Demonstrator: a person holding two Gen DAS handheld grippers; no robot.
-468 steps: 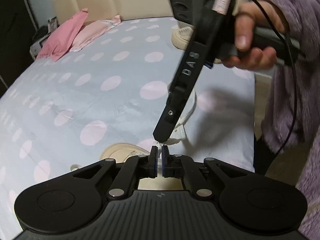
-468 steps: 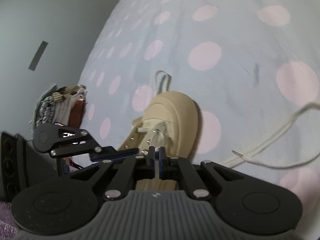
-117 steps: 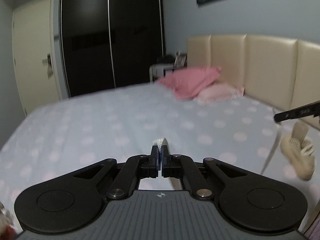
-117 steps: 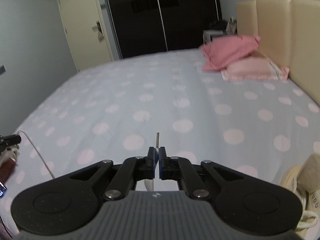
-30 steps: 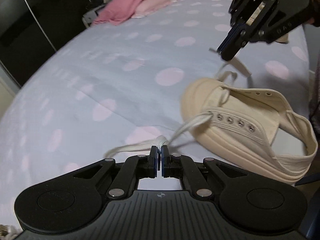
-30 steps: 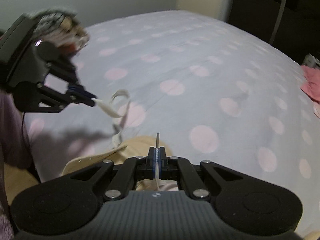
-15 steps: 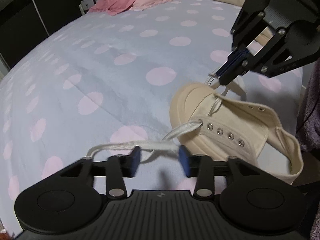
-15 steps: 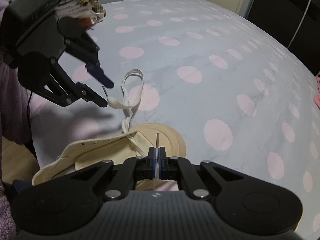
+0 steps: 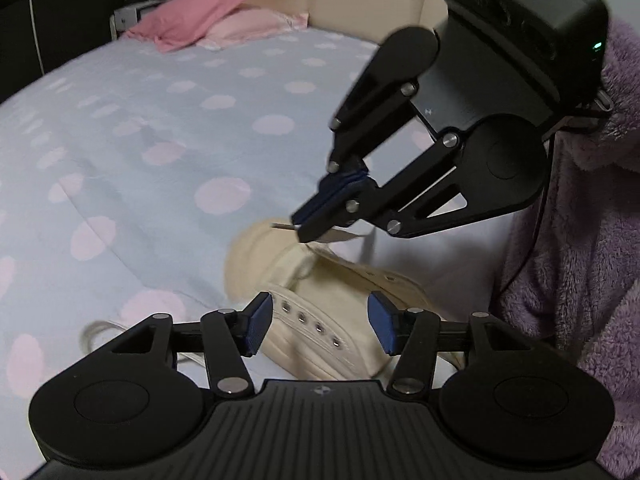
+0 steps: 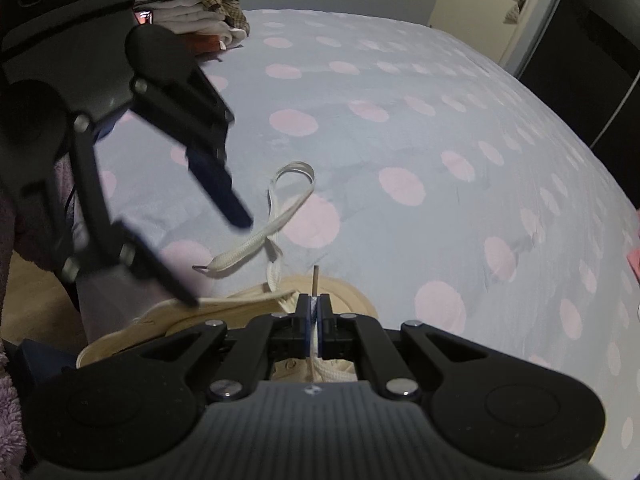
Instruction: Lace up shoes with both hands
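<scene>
A cream canvas shoe (image 9: 320, 300) lies on its side on the polka-dot bed (image 9: 160, 140), near its edge, toe pointing far. The left gripper (image 9: 320, 322) hovers just over the shoe's eyelet row with its jaws spread wide, holding nothing. The right gripper (image 10: 314, 312) is clenched on one end of the shoelace (image 10: 280, 220) (the aglet pokes out past the blue pads). The lace's other end lies loose on the bed in a loop, left of the toe. Pink pillows (image 9: 192, 28) rest far off by the headboard; folded clothes (image 10: 200, 8) are stacked at the far left.
</scene>
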